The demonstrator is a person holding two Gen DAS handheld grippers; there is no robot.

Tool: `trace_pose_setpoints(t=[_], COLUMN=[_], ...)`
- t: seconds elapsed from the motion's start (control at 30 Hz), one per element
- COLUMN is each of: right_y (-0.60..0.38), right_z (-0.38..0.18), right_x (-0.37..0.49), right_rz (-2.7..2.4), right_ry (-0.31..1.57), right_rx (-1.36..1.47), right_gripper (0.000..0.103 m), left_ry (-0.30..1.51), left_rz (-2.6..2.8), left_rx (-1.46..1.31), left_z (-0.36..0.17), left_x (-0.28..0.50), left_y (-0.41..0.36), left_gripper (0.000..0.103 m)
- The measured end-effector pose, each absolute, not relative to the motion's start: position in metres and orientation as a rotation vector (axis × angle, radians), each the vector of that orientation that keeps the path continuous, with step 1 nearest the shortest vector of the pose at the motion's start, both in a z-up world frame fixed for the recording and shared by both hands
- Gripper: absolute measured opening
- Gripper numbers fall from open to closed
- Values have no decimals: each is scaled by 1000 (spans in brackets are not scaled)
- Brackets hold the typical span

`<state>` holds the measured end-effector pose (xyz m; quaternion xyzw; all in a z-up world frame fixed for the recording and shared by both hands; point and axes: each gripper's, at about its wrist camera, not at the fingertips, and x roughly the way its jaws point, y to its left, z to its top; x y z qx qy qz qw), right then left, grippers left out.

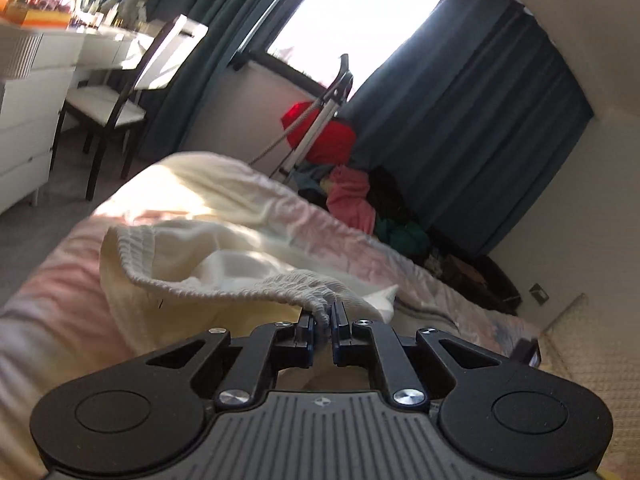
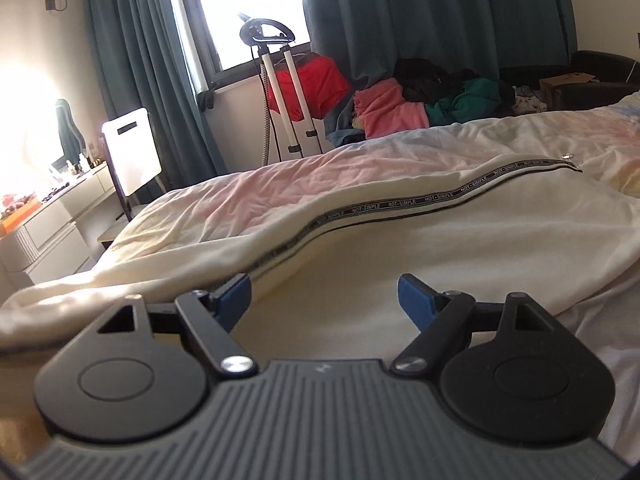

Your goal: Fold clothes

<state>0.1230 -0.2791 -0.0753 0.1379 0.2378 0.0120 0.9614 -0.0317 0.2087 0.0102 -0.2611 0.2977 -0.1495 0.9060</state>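
The cream garment is spread over the bed, zipper tape running across it. Its ribbed hem is pinched shut in the left claw and raised a bit off the bed. The right claw is wide open, nothing held, just on the near side of the zipper tape. For a clean fold the hem is probably best kept taut, with a second edge taken near the tape so it's carried over evenly, no bunching
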Motion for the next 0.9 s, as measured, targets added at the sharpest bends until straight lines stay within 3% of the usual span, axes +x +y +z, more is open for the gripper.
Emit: trace_pose_setpoints(t=[0.27,0.3,0.4,0.53,0.77,0.9], right_y=[-288,-288,-291,-288,-275,-274], right_z=[-77,-77,-78,-81,-94,-99], right_x=[117,116,112,118,130,137], right_rz=[0,-3,-12,-14,-5,3], right_ry=[508,510,515,524,568,594], right_rx=[321,324,333,325,267,290], right_gripper=[82,82,82,82,82,82], left_ry=[805,803,760,666,604,605], left_rz=[-297,-303,-302,-209,-9,-85], left_rx=[-630,-667,-768,-848,-924,-1073], left_z=[-35,-35,-31,-30,-75,-108], left_x=[-49,-46,-38,-5,84,121], left_y=[227,234,253,284,346,357], left_gripper=[17,22,62,80,81,76])
